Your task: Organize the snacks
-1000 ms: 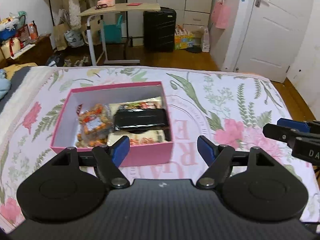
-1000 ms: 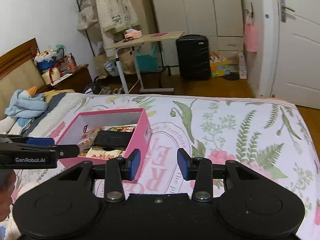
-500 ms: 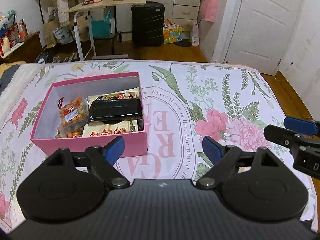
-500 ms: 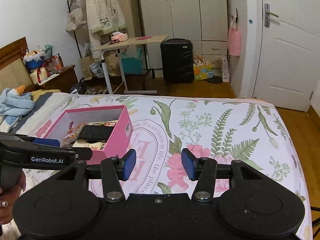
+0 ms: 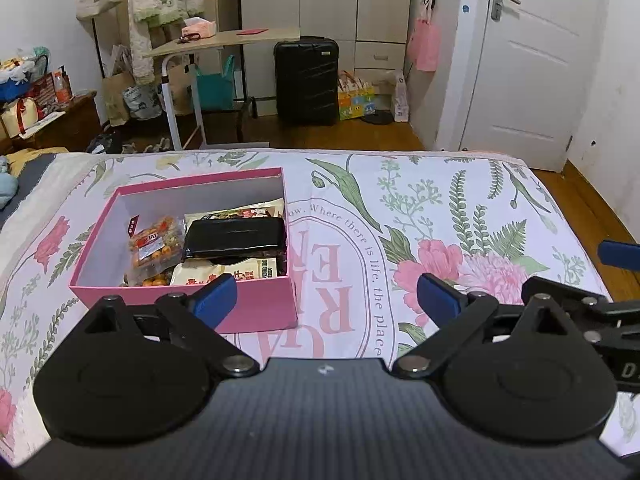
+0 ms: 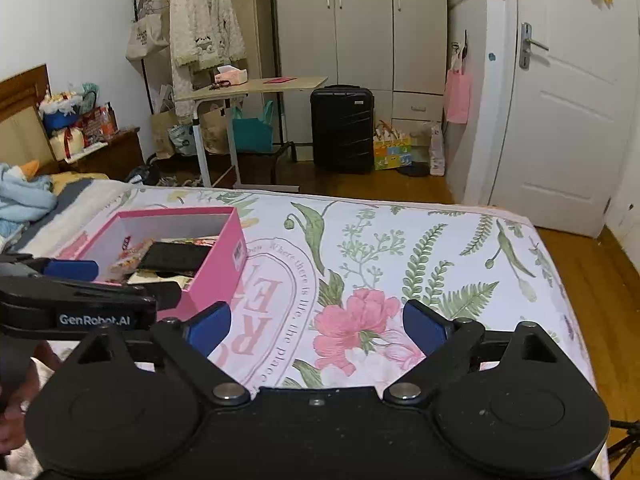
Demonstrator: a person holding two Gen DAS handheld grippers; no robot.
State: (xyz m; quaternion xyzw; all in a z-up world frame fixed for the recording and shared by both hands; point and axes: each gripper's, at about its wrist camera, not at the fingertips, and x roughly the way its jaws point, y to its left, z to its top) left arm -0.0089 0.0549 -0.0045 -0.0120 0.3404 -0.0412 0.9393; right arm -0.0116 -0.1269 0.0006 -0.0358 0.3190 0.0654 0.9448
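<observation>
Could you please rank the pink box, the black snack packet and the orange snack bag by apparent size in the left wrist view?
1. pink box
2. black snack packet
3. orange snack bag, partly hidden, so its rank below the packet is unsure.

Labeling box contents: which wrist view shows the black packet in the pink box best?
Left wrist: it looks down into the pink box, the black packet fully visible. Right wrist sees it obliquely, smaller, partly behind the left gripper.

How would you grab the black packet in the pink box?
Probably from above, pinching the black packet across its short width. It lies flat on top of the other snacks with its right end against the box wall, so a side approach looks blocked.
</observation>
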